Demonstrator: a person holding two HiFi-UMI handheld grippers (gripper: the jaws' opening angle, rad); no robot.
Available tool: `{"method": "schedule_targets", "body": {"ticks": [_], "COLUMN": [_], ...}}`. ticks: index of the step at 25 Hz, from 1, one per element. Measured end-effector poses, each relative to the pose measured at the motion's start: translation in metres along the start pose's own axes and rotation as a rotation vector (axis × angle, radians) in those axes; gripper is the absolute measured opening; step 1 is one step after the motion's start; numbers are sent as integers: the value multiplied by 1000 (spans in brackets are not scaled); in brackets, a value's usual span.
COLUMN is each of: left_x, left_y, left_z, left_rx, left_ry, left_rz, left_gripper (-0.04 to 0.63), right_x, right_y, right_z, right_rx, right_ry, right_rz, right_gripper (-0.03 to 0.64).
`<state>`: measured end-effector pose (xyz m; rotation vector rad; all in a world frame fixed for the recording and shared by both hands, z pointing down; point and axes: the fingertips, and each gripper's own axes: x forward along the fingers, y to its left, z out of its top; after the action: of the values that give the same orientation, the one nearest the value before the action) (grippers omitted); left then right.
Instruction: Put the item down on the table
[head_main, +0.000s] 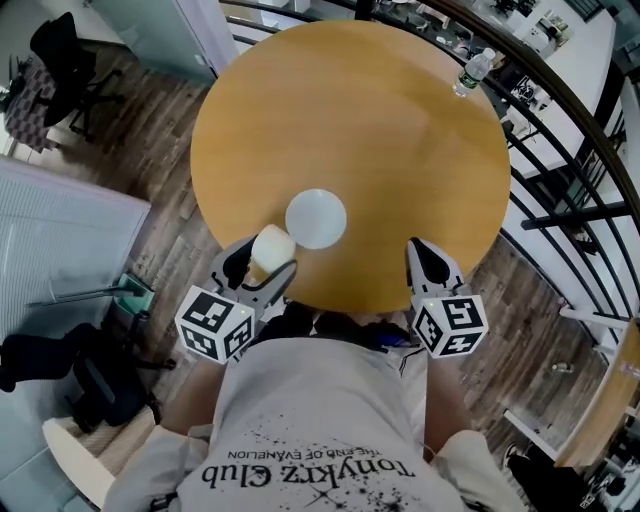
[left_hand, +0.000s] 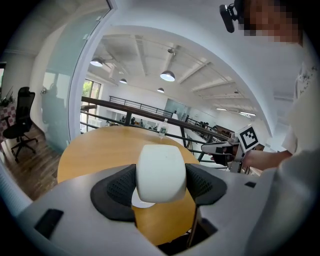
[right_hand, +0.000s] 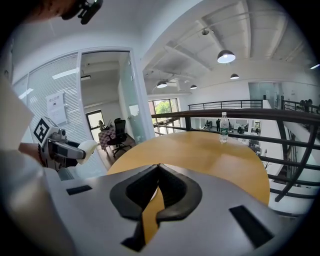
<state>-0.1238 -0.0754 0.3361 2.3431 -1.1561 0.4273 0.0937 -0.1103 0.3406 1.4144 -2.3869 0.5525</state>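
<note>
Over at the far left an office chair (head_main: 58, 48) stands on the wood floor, well clear of things. Nearer in, the left gripper (head_main: 254, 275) has its jaws clamped on the item (head_main: 271, 246), a pale, rounded, cup-like piece pressed between the two dark pads. In the left gripper view the item (left_hand: 161, 172) fills the gap between the jaws. It hangs over the near edge of the round wooden table (head_main: 380, 130) and, as far as I can judge, is not resting on it yet.

Just beside it, a touch further in, a flat white disc (head_main: 316, 218) lies on the tabletop; its rim shows below the held piece in the left gripper view. I can't say whether it belongs to the item.

To the right, the right gripper (head_main: 428, 260) is held at the table's near edge, its jaws closed tip to tip with nothing between them. Far right, a water bottle (head_main: 473, 72) stands upright by the back edge.

To my eye the carry is about over and the setting-down is what's in hand. The next move calls for lowering the left gripper until the item's base meets bare wood, clear of the disc and a little in from the edge. Only then should the jaws part, so it doesn't tip or roll off.
</note>
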Motion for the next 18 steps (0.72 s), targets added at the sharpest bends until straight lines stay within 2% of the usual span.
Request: {"method": "schedule_targets", "body": {"ticks": [8, 18], "left_x": [24, 60], "left_y": [23, 35], "left_z": [-2, -14], "left_rx": [25, 43], "left_ry": [54, 108], "left_rz": [-18, -39], "left_gripper": [314, 314], "right_x": [30, 59], "right_y": [0, -17], "right_z": [9, -10], "right_rx": [-29, -14], "right_ry": [12, 50], "right_rz": [6, 20], "right_gripper": [20, 20]}}
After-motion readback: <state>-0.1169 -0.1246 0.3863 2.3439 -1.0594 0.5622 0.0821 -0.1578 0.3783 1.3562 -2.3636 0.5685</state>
